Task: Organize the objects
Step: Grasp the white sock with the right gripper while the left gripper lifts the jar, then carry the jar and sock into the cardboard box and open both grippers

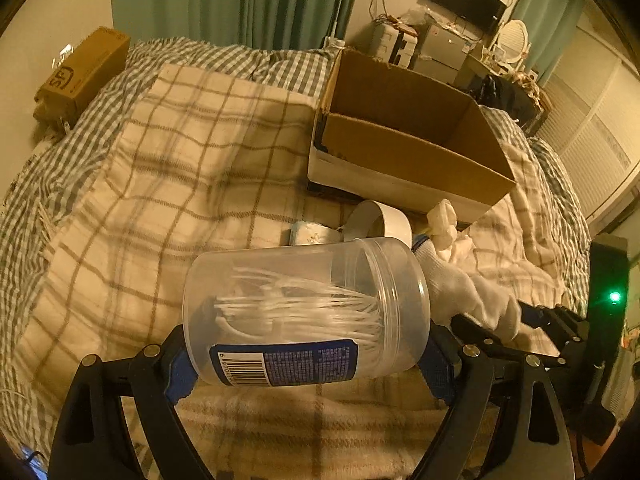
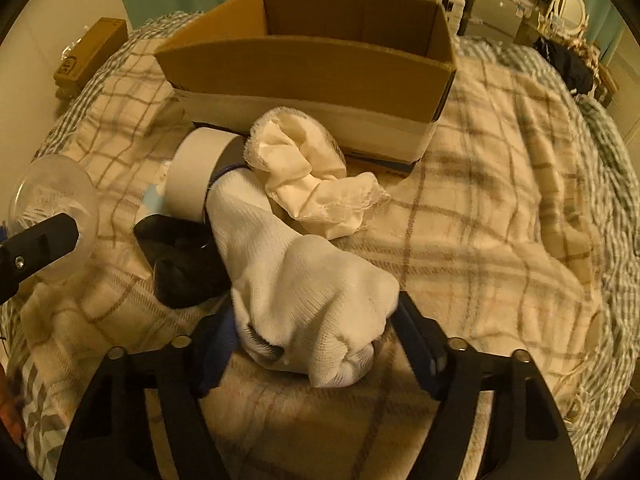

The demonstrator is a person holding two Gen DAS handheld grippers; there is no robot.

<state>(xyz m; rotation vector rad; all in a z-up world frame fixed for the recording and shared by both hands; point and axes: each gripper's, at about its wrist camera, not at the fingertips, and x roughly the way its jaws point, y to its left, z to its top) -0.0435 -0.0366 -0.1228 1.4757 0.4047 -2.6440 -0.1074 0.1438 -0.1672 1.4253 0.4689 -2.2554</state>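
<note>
My left gripper (image 1: 306, 356) is shut on a clear plastic jar (image 1: 304, 312) of white sticks with a blue label, held sideways above the bed. The jar also shows at the left of the right wrist view (image 2: 52, 204). My right gripper (image 2: 316, 344) is shut on a white sock (image 2: 304, 280) that lies on the blanket; the sock also shows in the left wrist view (image 1: 472, 292). Beyond it lie a white tape roll (image 2: 196, 168), a crumpled white cloth (image 2: 304, 172) and a black object (image 2: 184, 260). An open cardboard box (image 2: 312, 68) stands behind them, also in the left wrist view (image 1: 404, 148).
A plaid blanket (image 2: 500, 200) covers the bed. A small pale packet (image 1: 310, 234) lies by the tape roll. A brown SF carton (image 1: 80, 72) sits at the far left edge. A cluttered desk with a monitor (image 1: 466, 0) and mirror stands past the bed.
</note>
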